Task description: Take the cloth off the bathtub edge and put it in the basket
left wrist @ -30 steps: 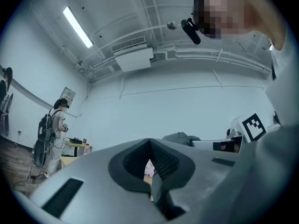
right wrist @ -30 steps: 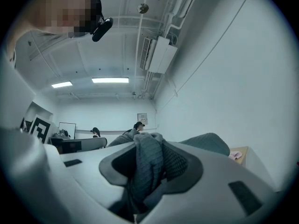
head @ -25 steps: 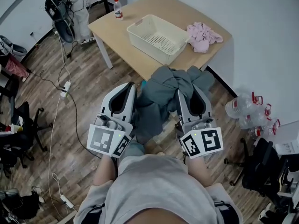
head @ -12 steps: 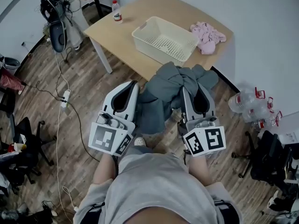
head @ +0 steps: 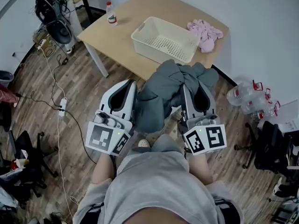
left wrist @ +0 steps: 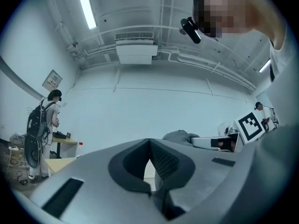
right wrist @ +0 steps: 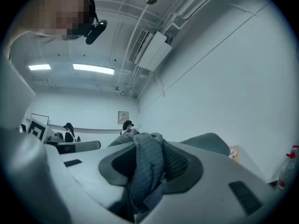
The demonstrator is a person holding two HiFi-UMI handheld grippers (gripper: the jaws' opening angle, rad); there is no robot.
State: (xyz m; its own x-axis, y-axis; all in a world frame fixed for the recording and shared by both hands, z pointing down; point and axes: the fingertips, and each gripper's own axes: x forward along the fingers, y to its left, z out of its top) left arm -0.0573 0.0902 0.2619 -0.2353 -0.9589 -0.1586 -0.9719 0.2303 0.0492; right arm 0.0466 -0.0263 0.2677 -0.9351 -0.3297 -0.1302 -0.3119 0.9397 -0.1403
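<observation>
A grey-green cloth [head: 161,94] hangs bunched between the two grippers, above the wooden floor. My right gripper [head: 191,85] is shut on it; in the right gripper view a thick fold of cloth [right wrist: 145,167] fills the gap between the jaws of the right gripper [right wrist: 149,146]. My left gripper [head: 132,83] is alongside the cloth's left edge. In the left gripper view the left gripper [left wrist: 149,141] has its tips touching with nothing between them. The cream perforated basket [head: 166,43] stands empty on the wooden table [head: 121,31], just beyond the cloth.
A pink cloth [head: 204,34] lies on the table right of the basket, and a small bottle [head: 110,13] stands at its far left. Several plastic bottles [head: 247,101] lie on the floor at the right. A power strip [head: 61,106] with cables is on the left, and a dark chair [head: 271,148] on the right.
The view has shifted a little as the person moves; floor clutter at the left slid out of view. Both grippers and the cloth keep the same pose and grip.
</observation>
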